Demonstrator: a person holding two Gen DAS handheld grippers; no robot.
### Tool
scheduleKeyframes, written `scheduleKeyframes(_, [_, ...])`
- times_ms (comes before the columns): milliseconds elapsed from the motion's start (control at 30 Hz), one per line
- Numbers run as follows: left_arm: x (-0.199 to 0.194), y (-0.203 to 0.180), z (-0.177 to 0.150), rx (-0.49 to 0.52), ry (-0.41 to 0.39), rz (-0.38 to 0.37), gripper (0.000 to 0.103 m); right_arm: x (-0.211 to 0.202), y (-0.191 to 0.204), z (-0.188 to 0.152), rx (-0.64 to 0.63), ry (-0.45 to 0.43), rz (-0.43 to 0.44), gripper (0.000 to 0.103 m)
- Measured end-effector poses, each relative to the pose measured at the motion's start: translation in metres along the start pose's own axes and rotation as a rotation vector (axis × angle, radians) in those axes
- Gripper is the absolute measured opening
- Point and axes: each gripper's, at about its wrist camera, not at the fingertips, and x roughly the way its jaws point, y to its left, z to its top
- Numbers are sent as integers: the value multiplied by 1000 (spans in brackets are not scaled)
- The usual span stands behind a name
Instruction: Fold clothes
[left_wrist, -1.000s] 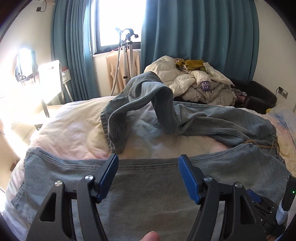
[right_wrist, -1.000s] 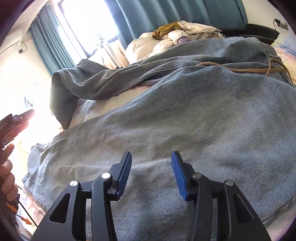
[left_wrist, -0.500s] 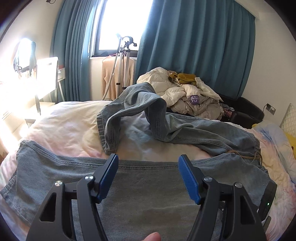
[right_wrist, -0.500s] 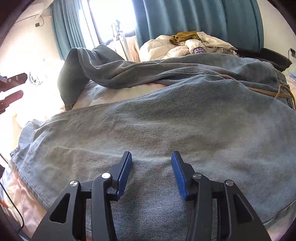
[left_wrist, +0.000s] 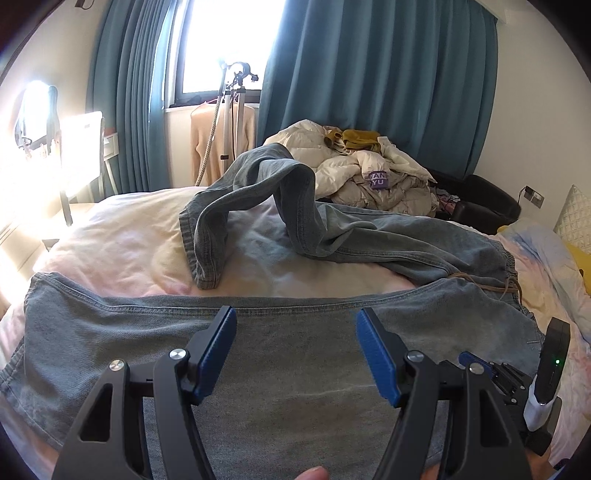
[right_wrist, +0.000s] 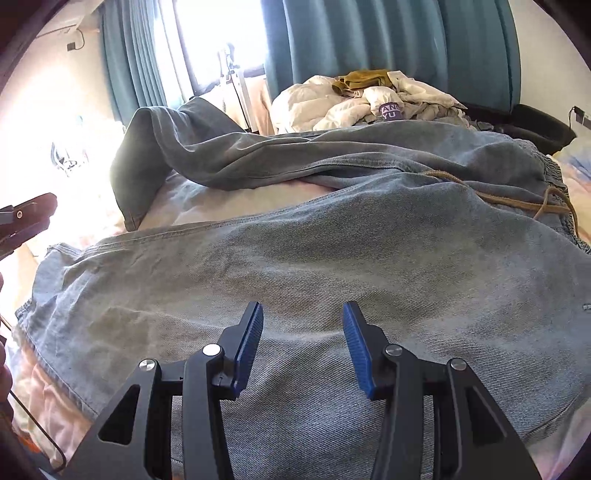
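Light blue jeans (left_wrist: 295, 362) lie across the bed. The near leg is spread flat from left to right. The far leg (left_wrist: 266, 181) is bunched up into an arch, its hem hanging down at the left. A brown drawstring (right_wrist: 517, 201) marks the waistband at the right. My left gripper (left_wrist: 296, 325) hovers open above the near leg, nothing between its blue pads. My right gripper (right_wrist: 303, 321) is also open, close over the same leg nearer the waist. The right gripper's body (left_wrist: 550, 373) shows at the right edge of the left wrist view.
The bed (left_wrist: 122, 236) has a pale pink and white cover. A heap of white and tan clothes (left_wrist: 373, 173) sits beyond it, before teal curtains (left_wrist: 376, 85). A garment steamer stand (left_wrist: 232, 122) is by the window. A dark armchair (left_wrist: 484, 203) stands at the right.
Both grippers have pulled up and back from the jeans, so more of the room shows. Both stay open; the jeans have not moved.
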Motion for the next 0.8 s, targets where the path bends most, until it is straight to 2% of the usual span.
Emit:
scheduleKeyframes(200, [-5, -11, -2, 17, -16, -56, 69, -16, 6, 21, -27, -23, -1, 45])
scheduleKeyframes(433, [-9, -9, -3, 33, -22, -43, 69, -35, 14, 46, -59, -49, -3, 45])
scheduleKeyframes(533, [-14, -9, -6, 34, -32, -86, 69, -34, 39, 100, -131, -40, 22, 45])
scheduleKeyframes(667, [-21, -12, -6, 64, -63, -90, 69, -31, 89, 177, -231, -28, 85, 45])
scheduleKeyframes(733, [-21, -13, -6, 95, -76, -63, 69, -19, 116, 202, -269, 9, 110, 45])
scheduleKeyframes(800, [-17, -8, -8, 87, -62, -54, 69, -2, 147, 215, -361, 22, 122, 45])
